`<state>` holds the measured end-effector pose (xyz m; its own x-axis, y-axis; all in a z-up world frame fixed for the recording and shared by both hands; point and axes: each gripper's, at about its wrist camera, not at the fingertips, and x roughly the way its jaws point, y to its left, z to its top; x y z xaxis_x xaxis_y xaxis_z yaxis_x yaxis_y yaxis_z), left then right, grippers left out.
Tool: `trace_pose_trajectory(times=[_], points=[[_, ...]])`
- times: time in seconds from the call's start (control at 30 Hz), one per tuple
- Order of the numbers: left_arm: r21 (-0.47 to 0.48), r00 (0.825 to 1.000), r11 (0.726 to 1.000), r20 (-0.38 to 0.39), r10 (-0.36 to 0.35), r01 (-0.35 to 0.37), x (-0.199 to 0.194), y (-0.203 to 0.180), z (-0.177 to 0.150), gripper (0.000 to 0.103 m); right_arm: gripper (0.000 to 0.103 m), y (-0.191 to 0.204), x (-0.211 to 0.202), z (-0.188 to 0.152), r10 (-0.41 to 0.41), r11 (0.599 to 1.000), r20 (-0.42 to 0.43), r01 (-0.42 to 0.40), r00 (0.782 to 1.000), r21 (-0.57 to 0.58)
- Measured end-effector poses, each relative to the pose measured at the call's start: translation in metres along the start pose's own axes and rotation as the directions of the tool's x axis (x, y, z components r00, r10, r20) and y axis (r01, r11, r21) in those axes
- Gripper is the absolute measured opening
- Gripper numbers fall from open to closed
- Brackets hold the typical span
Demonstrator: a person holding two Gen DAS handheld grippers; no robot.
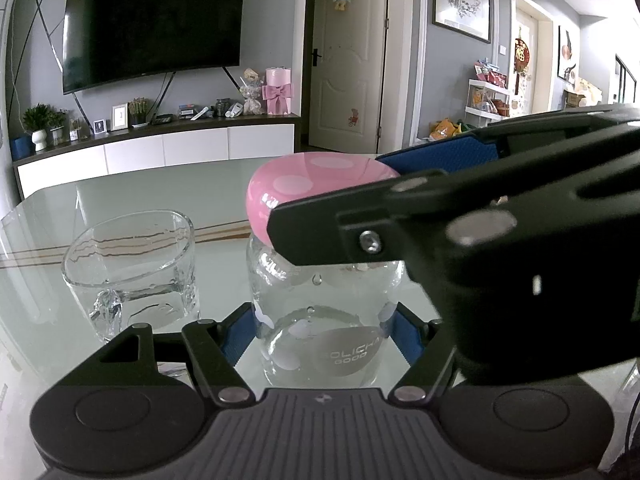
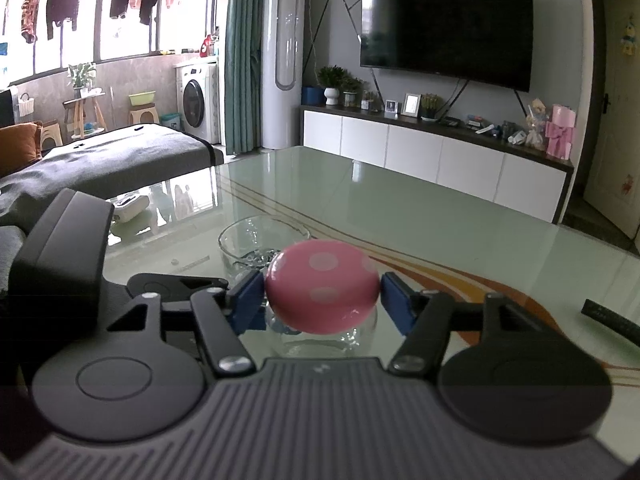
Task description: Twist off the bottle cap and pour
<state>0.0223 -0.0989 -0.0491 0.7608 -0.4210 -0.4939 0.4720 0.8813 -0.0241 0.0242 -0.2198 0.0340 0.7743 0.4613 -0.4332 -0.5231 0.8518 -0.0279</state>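
Upright glass bottle [image 1: 320, 320], axis vertical, clamped by left gripper [image 1: 320, 336]; its pink cap [image 2: 322, 290] gripped by right gripper [image 2: 322, 300]; tumbler [image 1: 132, 268] beside bottle.

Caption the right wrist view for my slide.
Right hand-held gripper clamps the pink cap atop the glass bottle.

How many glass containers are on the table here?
2: a clear bottle with a pink cap, held by both grippers, and an open drinking glass just beside it. None visibly hidden.

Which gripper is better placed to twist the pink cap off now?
Right. The right gripper has its pads on both sides of the pink cap, while the left gripper clamps the bottle body, steadying it.
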Motion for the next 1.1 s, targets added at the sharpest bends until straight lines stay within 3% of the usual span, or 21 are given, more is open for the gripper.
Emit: trace_pose_trajectory(times=[1.1], points=[[-0.002,1.0,1.0,-0.004,-0.004,0.003,-0.003,-0.001,0.004,0.074,0.064,-0.034,-0.001,0.014,0.205,0.975,-0.049,-0.208,0.978,-0.078]])
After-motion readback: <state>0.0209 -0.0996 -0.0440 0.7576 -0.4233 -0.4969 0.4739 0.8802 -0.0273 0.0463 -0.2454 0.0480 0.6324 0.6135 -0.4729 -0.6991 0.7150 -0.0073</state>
